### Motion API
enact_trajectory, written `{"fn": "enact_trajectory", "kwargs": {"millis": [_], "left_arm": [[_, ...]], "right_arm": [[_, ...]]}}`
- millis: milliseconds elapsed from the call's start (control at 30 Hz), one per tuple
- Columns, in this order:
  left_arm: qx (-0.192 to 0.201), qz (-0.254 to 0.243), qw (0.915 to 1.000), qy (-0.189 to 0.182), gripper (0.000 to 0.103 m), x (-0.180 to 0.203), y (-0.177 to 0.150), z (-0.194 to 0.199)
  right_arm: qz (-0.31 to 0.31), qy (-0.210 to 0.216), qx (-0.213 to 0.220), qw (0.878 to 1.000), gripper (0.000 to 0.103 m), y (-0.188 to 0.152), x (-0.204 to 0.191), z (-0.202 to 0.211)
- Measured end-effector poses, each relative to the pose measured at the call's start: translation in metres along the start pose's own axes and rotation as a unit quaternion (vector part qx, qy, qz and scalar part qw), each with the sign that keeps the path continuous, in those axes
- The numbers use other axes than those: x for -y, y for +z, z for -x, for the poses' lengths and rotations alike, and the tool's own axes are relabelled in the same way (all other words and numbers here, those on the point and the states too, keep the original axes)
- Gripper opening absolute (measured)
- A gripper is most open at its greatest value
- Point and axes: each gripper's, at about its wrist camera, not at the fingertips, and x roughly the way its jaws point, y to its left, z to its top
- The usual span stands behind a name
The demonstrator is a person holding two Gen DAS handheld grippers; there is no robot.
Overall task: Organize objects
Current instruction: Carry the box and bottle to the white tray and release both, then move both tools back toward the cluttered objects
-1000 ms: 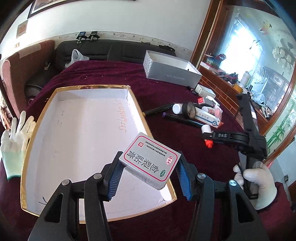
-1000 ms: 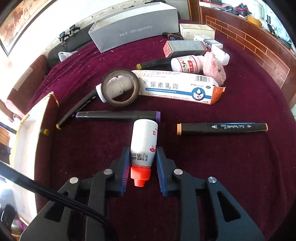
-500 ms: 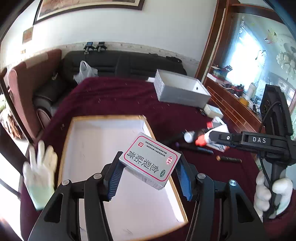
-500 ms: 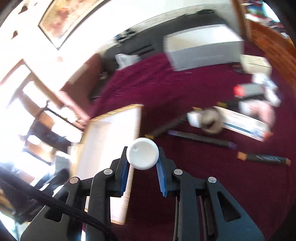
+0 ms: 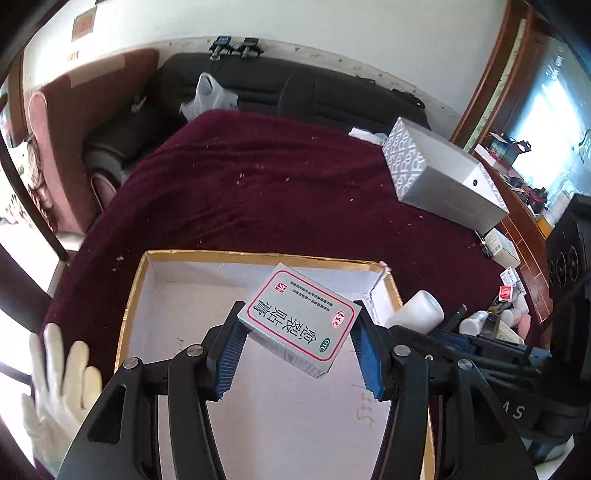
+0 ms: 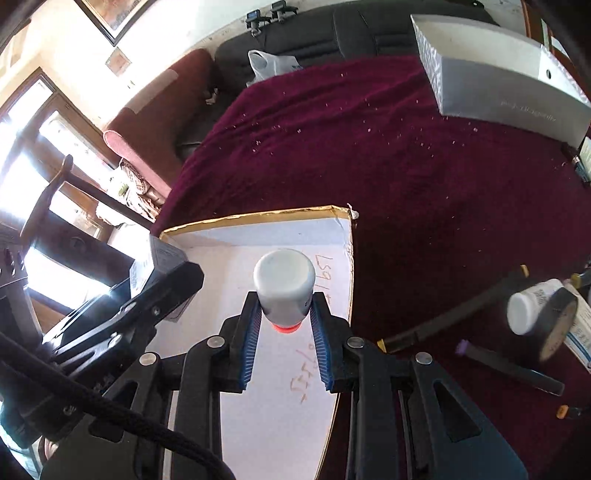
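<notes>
Both grippers have swung over the white tray (image 5: 137, 295) now; left gripper (image 5: 297, 349) clamps the medicine box (image 5: 301, 317) above it; right gripper (image 6: 286, 325) pinches the white bottle (image 6: 284, 284), red cap toward the camera; markers (image 6: 448, 325) lie beyond on the maroon cloth (image 6: 369, 147).

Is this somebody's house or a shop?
Most likely a living room in a home. A black sofa stands along the wall, a framed picture hangs above, and the table wears a dark red velvety cloth.
</notes>
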Motion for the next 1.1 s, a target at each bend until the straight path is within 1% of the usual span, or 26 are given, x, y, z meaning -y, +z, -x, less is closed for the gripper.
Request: {"fn": "enact_trajectory", "kwargs": {"millis": [100, 267, 400, 500, 633, 667, 700, 767, 833, 933, 1000, 1033, 1100], "left_arm": [[-0.01, 0.012, 0.9999, 0.006, 0.049, -0.005, -0.001, -0.017], [-0.022, 0.039, 0.9989, 0.012, 0.049, -0.015, 0.001, -0.04], [-0.03, 0.059, 0.9978, 0.01, 0.05, -0.023, 0.002, -0.046], [-0.043, 0.073, 0.9964, 0.005, 0.051, -0.027, 0.004, -0.049], [-0.064, 0.095, 0.9932, -0.02, 0.055, -0.032, 0.004, -0.052], [-0.066, 0.098, 0.9926, -0.025, 0.055, -0.031, 0.004, -0.052], [-0.068, 0.1, 0.9923, -0.029, 0.055, -0.031, 0.005, -0.052], [-0.067, 0.098, 0.9926, -0.024, 0.055, -0.031, 0.006, -0.049], [-0.061, 0.097, 0.9932, -0.022, 0.055, -0.03, 0.006, -0.041], [-0.051, 0.094, 0.9939, -0.026, 0.055, -0.026, 0.002, -0.018], [-0.035, 0.09, 0.9943, -0.044, 0.055, -0.017, -0.004, 0.007], [-0.025, 0.085, 0.9948, -0.05, 0.055, -0.012, -0.008, 0.022], [-0.002, 0.073, 0.9949, -0.069, 0.055, 0.004, -0.018, 0.055]], "right_arm": [[0.0, -0.009, -0.011, 1.0, 0.025, 0.005, 0.01, -0.011], [0.012, -0.027, -0.015, 0.999, 0.025, 0.012, 0.008, -0.023], [0.015, -0.03, -0.017, 0.999, 0.025, 0.018, 0.01, -0.032], [0.014, -0.028, -0.021, 0.999, 0.026, 0.02, 0.012, -0.036], [0.015, -0.03, -0.008, 0.999, 0.028, 0.018, 0.011, -0.029], [0.018, -0.032, 0.0, 0.999, 0.029, 0.018, 0.01, -0.025], [0.021, -0.035, 0.008, 0.999, 0.035, 0.017, 0.009, -0.019], [0.023, -0.045, 0.033, 0.998, 0.044, 0.016, 0.008, -0.002], [0.025, -0.044, 0.062, 0.997, 0.045, 0.014, 0.008, 0.022], [0.026, -0.043, 0.092, 0.995, 0.046, 0.007, 0.01, 0.059], [0.019, -0.032, 0.105, 0.994, 0.049, 0.0, 0.014, 0.09], [0.01, -0.018, 0.111, 0.994, 0.049, -0.005, 0.017, 0.113], [0.001, 0.002, 0.12, 0.993, 0.049, -0.012, 0.018, 0.145]]}}
